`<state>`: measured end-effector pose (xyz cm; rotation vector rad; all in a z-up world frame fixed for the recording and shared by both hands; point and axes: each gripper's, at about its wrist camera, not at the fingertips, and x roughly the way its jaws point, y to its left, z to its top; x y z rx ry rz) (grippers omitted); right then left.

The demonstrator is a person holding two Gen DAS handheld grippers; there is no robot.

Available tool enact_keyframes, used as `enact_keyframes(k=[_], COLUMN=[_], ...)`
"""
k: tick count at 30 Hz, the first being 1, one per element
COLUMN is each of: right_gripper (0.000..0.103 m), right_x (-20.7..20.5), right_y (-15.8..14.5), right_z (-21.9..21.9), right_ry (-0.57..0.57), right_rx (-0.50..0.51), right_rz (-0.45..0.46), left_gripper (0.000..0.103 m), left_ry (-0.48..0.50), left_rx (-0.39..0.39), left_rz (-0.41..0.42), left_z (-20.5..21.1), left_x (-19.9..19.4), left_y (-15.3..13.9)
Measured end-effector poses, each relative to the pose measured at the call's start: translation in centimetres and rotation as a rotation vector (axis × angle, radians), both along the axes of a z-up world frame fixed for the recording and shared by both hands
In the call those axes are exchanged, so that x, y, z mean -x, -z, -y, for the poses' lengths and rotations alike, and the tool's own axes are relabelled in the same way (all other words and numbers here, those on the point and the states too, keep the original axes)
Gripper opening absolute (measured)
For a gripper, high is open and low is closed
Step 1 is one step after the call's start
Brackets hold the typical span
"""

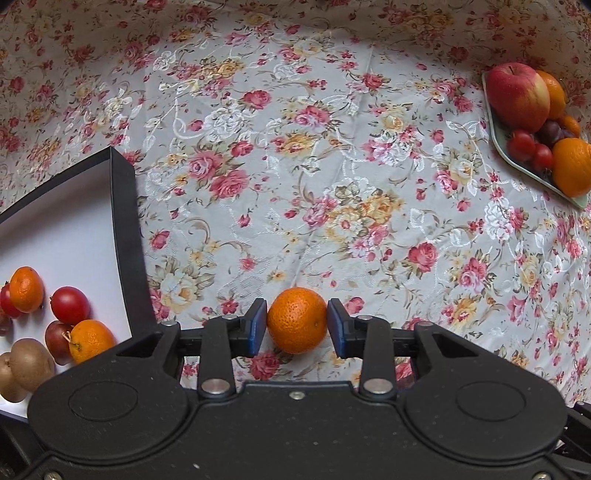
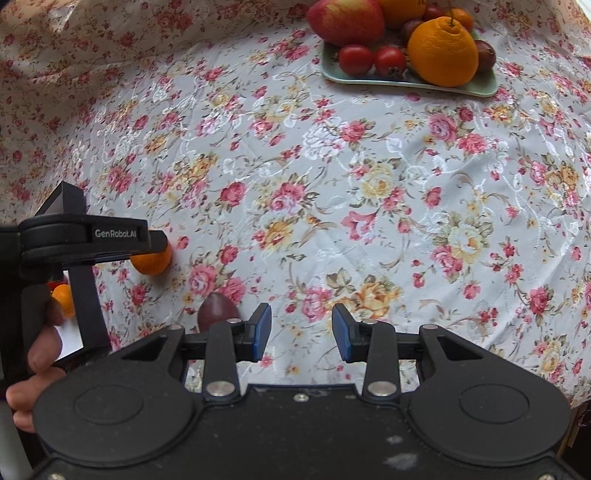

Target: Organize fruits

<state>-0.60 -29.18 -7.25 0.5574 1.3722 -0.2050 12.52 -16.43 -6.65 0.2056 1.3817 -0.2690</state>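
Observation:
My left gripper is shut on a small mandarin, just right of the black-walled box. The box holds several fruits: mandarins, red plums and kiwis. In the right wrist view the same mandarin shows under the left gripper. My right gripper is open and empty above the cloth. A dark purple plum lies on the cloth just left of its left finger.
A pale green plate at the far side holds an apple, a large orange, cherry tomatoes and plums; it also shows in the left wrist view. A floral cloth covers the table.

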Motion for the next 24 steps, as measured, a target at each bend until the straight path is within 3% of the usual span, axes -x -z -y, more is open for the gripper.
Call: enact_keyframes(k=[9,24], right_gripper=[0.039,0.041], right_x=[-1.8,-4.5], right_y=[-0.7,2.3], right_z=[-4.2,-7.9], right_ry=[-0.078,-0.170], right_rx=[-0.030,0.056], right_rz=[0.033,-0.047], left_gripper=[0.045,0.045], left_ry=[-0.001,0.011], left_rx=[0.008,0.013], left_rz=[-0.016,-0.025], left_z=[-1.6,-2.3], left_x=[-0.2,-0.2], left_y=[0.0,0.1])
